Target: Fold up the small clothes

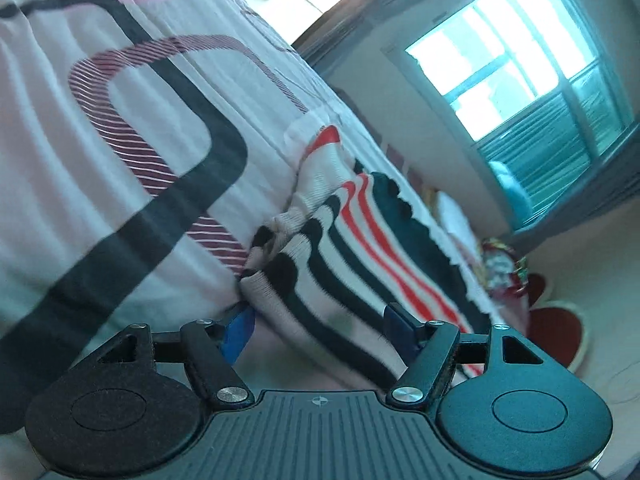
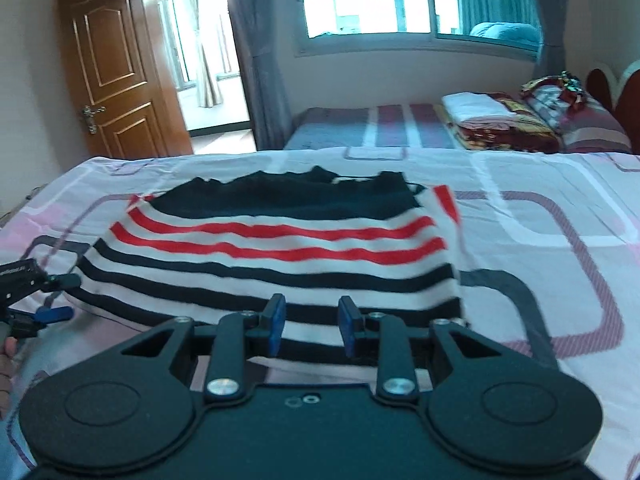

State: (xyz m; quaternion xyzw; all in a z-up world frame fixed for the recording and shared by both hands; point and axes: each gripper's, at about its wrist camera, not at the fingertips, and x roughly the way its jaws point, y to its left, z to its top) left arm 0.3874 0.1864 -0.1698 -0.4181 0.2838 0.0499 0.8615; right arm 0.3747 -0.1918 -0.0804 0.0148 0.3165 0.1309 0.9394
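- Striped knit garment lies flat on the bed's patterned sheet, roughly centred, dark panel at the far end, red then black bands toward the near hem.
- Left edge of the garment is bunched and rucked where a sleeve or side fold is doubled over; the rest lies smooth.
- Left gripper: jaws stand apart with the garment's near corner lying between the blue pads; no pad visibly presses the cloth. Seen from the right wrist view it sits at the garment's left edge.
- Right gripper: jaws parted narrowly, poised over the near hem, nothing clamped between them.
- Material: ribbed knit, soft, limp, matte; the far edge looks scalloped. Sheet beneath is thin woven cotton with rounded-rectangle print, slightly wrinkled.
- Handling judgement: light, fully compliant, will drape and stretch rather than hold shape; not slippery, not fragile. It may drag the sheet along.
- Best hold, as I judge: pinch hem corners or side edges, single layer thickness, both sides lifted together to keep the fold square.
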